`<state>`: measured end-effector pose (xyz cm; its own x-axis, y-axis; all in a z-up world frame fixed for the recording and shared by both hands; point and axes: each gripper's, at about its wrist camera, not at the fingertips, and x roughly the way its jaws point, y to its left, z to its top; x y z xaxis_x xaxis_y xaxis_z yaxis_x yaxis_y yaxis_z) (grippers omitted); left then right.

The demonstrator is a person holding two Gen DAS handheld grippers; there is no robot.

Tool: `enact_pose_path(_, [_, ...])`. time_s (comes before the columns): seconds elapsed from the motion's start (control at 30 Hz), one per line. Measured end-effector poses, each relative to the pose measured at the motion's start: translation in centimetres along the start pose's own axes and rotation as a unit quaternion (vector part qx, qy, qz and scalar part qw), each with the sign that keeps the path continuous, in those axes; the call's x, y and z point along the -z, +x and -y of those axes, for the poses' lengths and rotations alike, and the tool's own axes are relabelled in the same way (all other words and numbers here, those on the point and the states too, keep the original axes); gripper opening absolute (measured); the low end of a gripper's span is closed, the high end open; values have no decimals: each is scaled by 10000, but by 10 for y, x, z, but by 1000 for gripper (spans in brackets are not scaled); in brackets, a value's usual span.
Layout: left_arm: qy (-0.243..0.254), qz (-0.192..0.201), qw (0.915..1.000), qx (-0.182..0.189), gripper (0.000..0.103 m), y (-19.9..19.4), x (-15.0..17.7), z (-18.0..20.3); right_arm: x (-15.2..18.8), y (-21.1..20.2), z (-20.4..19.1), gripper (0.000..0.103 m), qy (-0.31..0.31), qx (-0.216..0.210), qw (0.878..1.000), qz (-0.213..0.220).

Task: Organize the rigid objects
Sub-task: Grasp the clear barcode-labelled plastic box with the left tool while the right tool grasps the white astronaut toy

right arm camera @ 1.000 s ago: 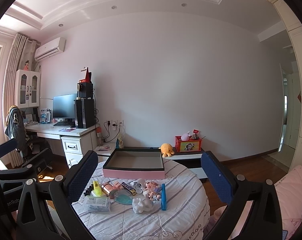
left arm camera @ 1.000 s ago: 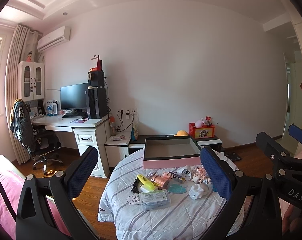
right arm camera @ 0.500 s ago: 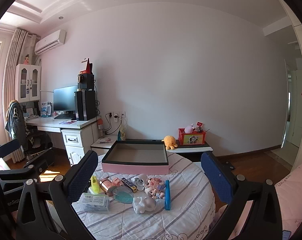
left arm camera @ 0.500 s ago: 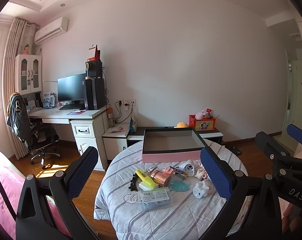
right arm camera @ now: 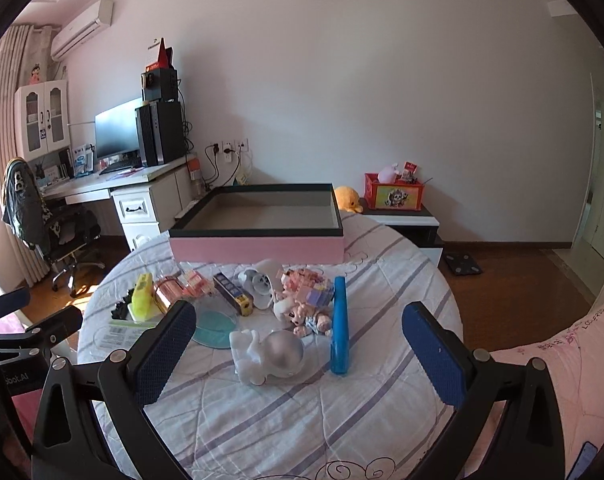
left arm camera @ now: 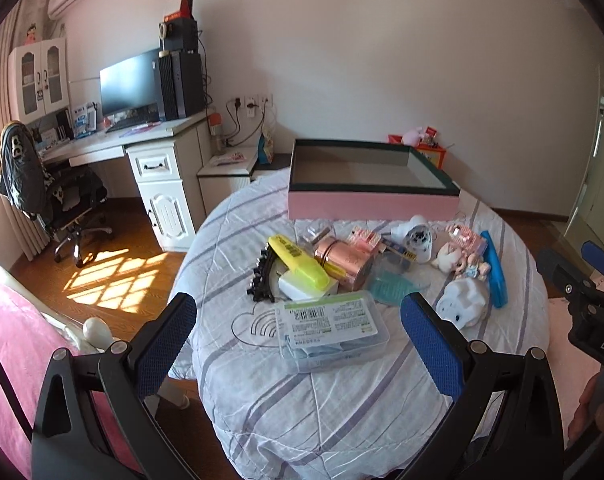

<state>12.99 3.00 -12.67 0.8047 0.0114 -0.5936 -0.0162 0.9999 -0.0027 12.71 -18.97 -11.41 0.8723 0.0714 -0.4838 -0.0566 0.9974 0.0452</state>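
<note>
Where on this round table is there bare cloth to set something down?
Bare striped cloth lies at the near edge, before the white piggy bank, and right of the blue tube. The pink box holds nothing visible. Crowded: the middle, between box and clear plastic case.

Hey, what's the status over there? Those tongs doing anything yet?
Left tongs open, holding nothing. Right tongs open, holding nothing. Pink box empty, clutter beside it. Nothing blocking.

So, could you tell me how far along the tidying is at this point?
Nothing looks done: the pink box shows nothing inside. Nothing is in hand; the left gripper and right gripper are open above the table. The whole pile, including the blue tube, remains.
</note>
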Motion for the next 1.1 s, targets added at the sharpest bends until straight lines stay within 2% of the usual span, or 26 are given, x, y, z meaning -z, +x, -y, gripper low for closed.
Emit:
enact_pose_path(0.17, [-3,-669,9976,169,103,47,23,6,18,38,10,103,59,-48,9990,-446])
enact_pose_path(0.47, [-53,-1053,9939,321,103,83,35,22,41,61,17,103,53,-249,9969,-740])
enact_pose_path(0.6, [84,-1260,9919,146,103,103,36,29,39,62,15,103,63,-310,9970,-706])
enact_pose_path(0.83, [109,-1040,9943,225,102,107,35,21,36,68,1,103,-70,-464,9963,-719])
enact_pose_path(0.97, [154,-930,9952,271,102,106,35,20,39,91,-6,103,-128,-420,9941,-993])
enact_pose_path(1.1, [245,-866,9955,295,102,103,33,23,36,105,-6,103,-105,-495,9931,-1059])
